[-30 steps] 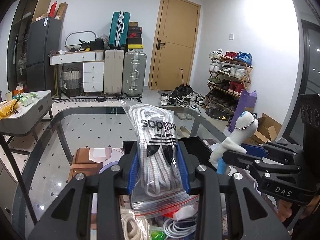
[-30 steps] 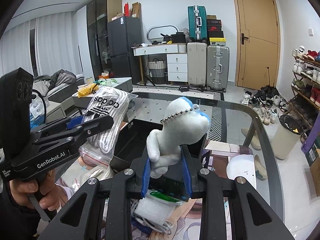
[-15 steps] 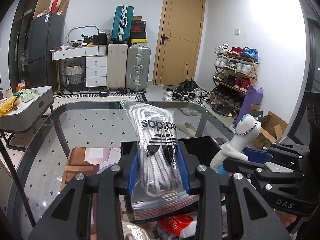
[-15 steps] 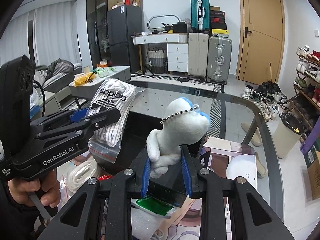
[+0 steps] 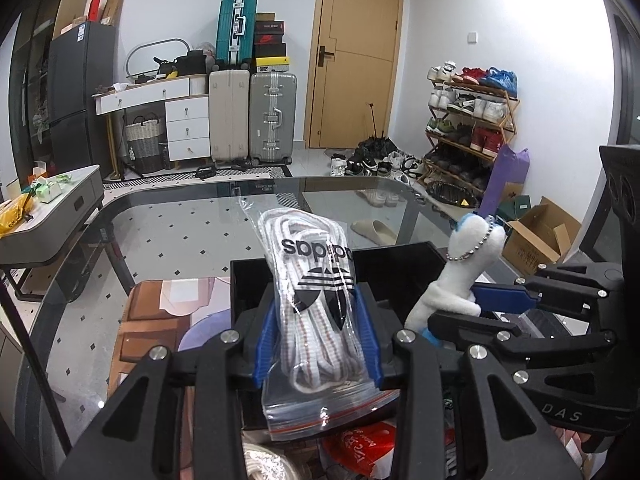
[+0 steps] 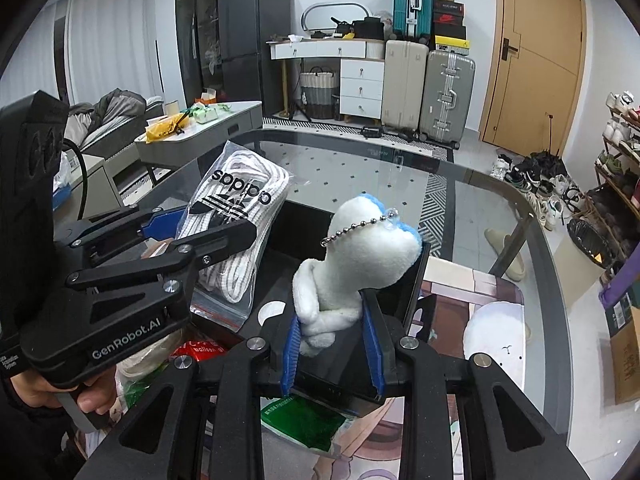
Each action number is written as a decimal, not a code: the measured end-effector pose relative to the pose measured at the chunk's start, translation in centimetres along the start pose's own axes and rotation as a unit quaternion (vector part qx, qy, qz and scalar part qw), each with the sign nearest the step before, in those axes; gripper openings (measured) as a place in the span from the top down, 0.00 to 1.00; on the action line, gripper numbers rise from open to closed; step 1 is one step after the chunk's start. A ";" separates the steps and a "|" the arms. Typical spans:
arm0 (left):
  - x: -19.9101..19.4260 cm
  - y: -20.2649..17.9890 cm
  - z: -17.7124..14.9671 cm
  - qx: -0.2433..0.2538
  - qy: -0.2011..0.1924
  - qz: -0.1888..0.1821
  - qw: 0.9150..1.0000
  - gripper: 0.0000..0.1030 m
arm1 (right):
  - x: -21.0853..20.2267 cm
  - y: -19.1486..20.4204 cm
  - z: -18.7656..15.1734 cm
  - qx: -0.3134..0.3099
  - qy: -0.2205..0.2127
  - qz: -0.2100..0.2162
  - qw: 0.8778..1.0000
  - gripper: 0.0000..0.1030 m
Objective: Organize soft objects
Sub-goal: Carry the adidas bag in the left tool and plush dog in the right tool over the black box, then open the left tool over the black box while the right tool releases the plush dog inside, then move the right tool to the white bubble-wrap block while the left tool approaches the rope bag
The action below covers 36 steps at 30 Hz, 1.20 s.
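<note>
Above the open black rectangular box [image 5: 400, 268] on the glass desk [image 5: 168, 232], left gripper [image 5: 318, 340] jaws, just eased, are pinching the clear bag of white laces [image 5: 316, 300]; right gripper [image 6: 332, 344], fully closed, is clamping the white plush toy [image 6: 352, 272]. Recommend lowering both inside before releasing.

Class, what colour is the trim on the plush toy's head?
Blue, on the white plush toy; clearest in the right wrist view.

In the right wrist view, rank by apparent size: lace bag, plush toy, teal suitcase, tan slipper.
1. Lace bag and plush toy: look alike, and both sit near the camera, so no ranking between them.
2. Teal suitcase: far off, so it looks small.
3. Tan slipper: smallest.
</note>
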<state>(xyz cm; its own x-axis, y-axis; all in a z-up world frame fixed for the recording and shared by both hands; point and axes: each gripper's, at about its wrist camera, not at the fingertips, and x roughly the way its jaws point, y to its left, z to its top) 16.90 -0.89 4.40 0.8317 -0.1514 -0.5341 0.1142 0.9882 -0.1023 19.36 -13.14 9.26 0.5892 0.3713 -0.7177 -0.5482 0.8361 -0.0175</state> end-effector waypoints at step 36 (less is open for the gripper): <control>-8.4 2.8 -4.3 -0.038 -0.007 0.035 0.999 0.00 | -10.1 -1.8 -6.8 0.108 -0.098 -0.045 0.988 0.01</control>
<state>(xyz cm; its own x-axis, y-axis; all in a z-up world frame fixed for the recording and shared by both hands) 7.89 3.08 4.99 0.8435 -0.0813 -0.5309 0.0147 0.9916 -0.1285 10.35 -21.17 11.85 0.7445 0.3447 -0.5717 -0.3610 0.9282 0.0895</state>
